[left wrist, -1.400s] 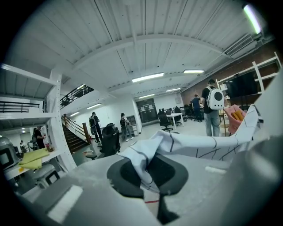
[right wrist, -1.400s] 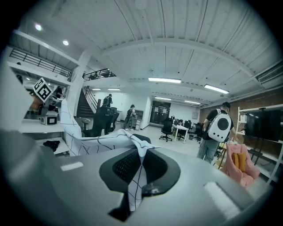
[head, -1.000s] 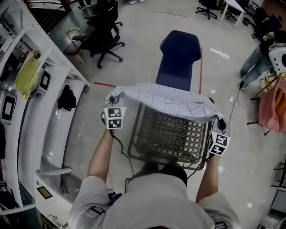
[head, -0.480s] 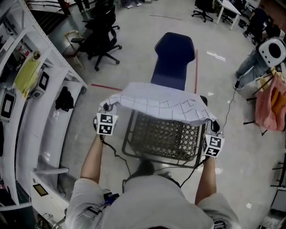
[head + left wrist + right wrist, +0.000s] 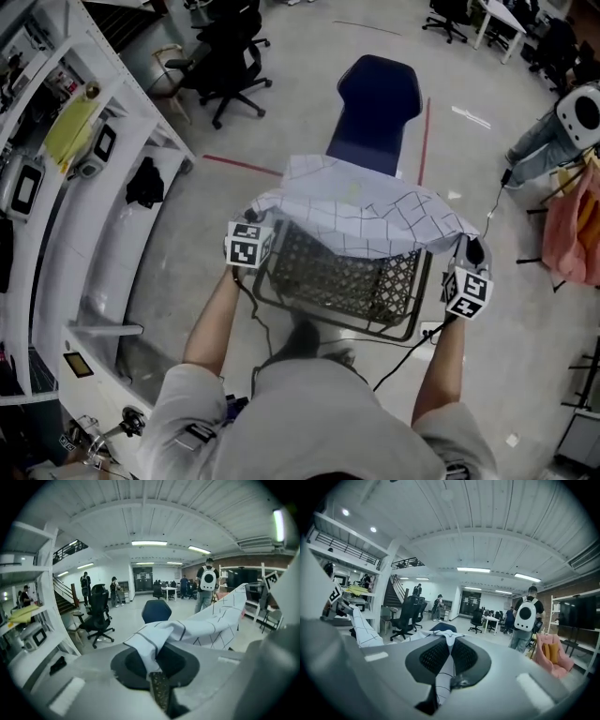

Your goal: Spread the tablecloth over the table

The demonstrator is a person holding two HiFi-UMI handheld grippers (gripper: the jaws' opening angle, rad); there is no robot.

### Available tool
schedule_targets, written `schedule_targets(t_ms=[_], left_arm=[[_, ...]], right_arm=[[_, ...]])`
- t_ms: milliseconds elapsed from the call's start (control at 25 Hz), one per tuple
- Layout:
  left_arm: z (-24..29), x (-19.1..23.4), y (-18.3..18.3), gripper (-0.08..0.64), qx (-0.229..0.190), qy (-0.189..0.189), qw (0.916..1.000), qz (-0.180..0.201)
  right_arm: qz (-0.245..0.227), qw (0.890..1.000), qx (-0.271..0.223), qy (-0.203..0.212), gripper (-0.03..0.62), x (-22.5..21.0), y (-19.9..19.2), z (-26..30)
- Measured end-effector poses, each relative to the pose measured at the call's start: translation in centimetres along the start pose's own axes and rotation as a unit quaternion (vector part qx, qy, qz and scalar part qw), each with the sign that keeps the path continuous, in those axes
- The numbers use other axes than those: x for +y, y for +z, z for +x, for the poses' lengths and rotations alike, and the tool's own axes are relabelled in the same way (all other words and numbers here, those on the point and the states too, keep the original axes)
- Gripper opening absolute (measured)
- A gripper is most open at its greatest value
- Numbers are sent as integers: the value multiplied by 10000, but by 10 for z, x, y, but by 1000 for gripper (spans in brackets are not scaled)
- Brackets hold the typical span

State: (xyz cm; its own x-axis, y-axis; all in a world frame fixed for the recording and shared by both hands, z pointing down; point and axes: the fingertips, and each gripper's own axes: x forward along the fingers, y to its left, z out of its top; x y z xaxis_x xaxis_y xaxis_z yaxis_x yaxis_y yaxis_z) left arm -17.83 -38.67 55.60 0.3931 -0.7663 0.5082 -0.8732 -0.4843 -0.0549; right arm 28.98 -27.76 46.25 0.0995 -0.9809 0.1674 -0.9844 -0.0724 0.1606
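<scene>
A white tablecloth (image 5: 361, 211) with thin black grid lines hangs stretched between my two grippers, over the far part of a dark wire-mesh table (image 5: 342, 281). My left gripper (image 5: 251, 223) is shut on the cloth's left corner, at the table's left edge. In the left gripper view the tablecloth (image 5: 206, 623) runs off to the right from the left gripper (image 5: 154, 670). My right gripper (image 5: 466, 251) is shut on the right corner, just past the table's right edge. In the right gripper view a strip of tablecloth (image 5: 440, 679) is pinched in the right gripper (image 5: 443, 667).
A blue chair (image 5: 377, 103) stands just beyond the table. White shelving (image 5: 84, 216) runs along the left, and a black office chair (image 5: 232, 52) stands behind it. A person (image 5: 562, 127) and a pink item (image 5: 581, 225) are at the right. A cable (image 5: 412, 347) trails on the floor.
Both grippers have carried the cloth forward, and it now hangs further over the table's far side. The left gripper has come in closer to the table's left edge.
</scene>
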Motion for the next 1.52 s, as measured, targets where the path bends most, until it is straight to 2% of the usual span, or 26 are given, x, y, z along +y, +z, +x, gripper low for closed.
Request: schedule_targets(t_ms=[80,240,440,600,720,800,920,1000,1080,1160,1240,1320,1400,1480,1520], left_arm=[[6,-17,-7,26,9,-117,9999,-59],[25,-51,-8,26,47,-259,9996,141],[38,-94,7,27,-13,-662,9968,453],[36,-114,-11,34,154,-1015,9945,218],[35,-122,-26,49,285,-1256,9917,-72],[35,-124,-29,49,299,-1226,9920,-52],[33,-116,-29,49,220,-891,9958,42],[30,-99,-23,49,142,-651,9978,-34],[27,-72,-5,48,-13,-484,9987,-140],[28,-45,30,48,-238,-407,9989,39],[31,-23,67,48,-353,-444,9964,634],[28,-13,104,49,-344,-677,9895,1226],[18,-12,136,58,-328,-996,9828,1521],[10,-11,149,90,-280,-1179,9815,1480],[10,-9,144,95,-220,-1183,9844,1280]], right_arm=[[-51,10000,-27,-69,8,-8,4,-3],[54,9996,87,-269,8,-31,-4,-11],[319,9950,358,-873,8,-85,-25,-35],[542,9893,434,-1284,8,-116,-41,-56],[398,9893,479,-1316,8,-116,-39,-59],[261,9905,454,-1271,8,-111,-32,-55],[257,9909,384,-1264,8,-113,-26,-53],[227,9917,368,-1211,8,-112,-26,-53],[183,9931,363,-1096,8,-106,-24,-48],[107,9946,355,-971,8,-95,-19,-40],[89,9952,329,-921,8,-86,-13,-35],[162,9950,254,-951,8,-84,-6,-32],[268,9945,137,-1007,9,-89,6,-33],[316,9940,31,-1050,8,-93,16,-35],[308,9940,-11,-1045,8,-92,20,-36]])
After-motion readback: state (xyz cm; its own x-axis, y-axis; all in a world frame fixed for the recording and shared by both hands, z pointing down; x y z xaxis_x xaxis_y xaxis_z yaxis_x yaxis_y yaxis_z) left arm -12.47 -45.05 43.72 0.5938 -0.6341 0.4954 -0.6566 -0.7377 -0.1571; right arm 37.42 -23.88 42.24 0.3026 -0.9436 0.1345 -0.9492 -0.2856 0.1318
